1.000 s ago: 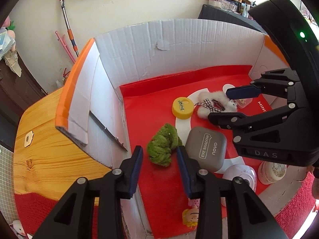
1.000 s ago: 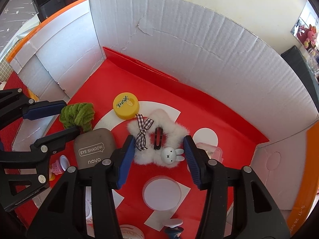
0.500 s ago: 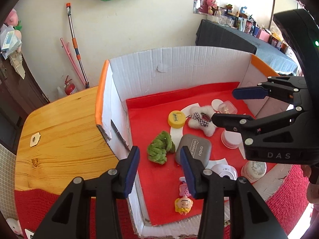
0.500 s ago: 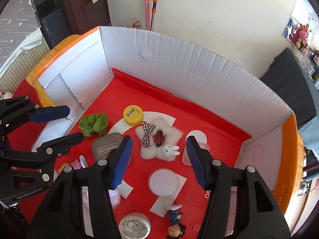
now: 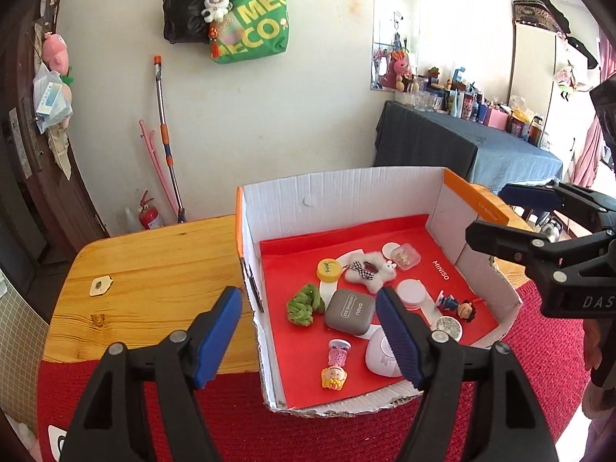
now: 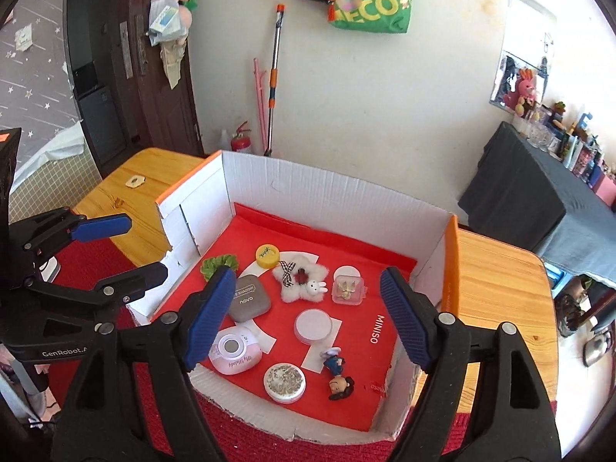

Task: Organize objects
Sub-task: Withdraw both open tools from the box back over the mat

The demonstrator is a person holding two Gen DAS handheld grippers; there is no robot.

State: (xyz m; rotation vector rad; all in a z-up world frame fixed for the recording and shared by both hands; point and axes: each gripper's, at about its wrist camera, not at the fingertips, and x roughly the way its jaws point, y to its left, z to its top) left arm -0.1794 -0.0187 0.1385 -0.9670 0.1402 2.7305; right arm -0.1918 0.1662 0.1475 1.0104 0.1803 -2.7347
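Note:
A white-walled cardboard box [image 5: 338, 200] with a red liner sits on the table. In it lie a green scrunchie [image 5: 304, 304], a grey eye-shadow case [image 5: 348, 310], a yellow tin [image 5: 329, 269], a fluffy white star clip [image 5: 369, 273], a small clear box [image 6: 346, 288], a white round lid [image 6: 313, 325], a pink compact [image 6: 233, 352], a glitter jar [image 6: 285, 381] and a figurine [image 6: 337, 375]. My left gripper [image 5: 308, 294] hangs above the box's near-left corner, jaws opening, holding nothing. My right gripper [image 6: 306, 275] hovers over the box's near side, jaws opening and bare; it also shows in the left wrist view [image 5: 496, 215].
The box rests partly on a wooden table [image 5: 154, 269] and partly on a red cloth [image 5: 346, 435]. A small tag [image 5: 101, 285] lies on the wood. A mop [image 5: 165, 134] leans on the wall behind; a dark-covered side table [image 5: 462, 146] stands at the back right.
Both grippers have risen and pulled back from inside the box, so the whole box now shows. Both pairs of jaws have spread much wider. The objects in the box have not moved.

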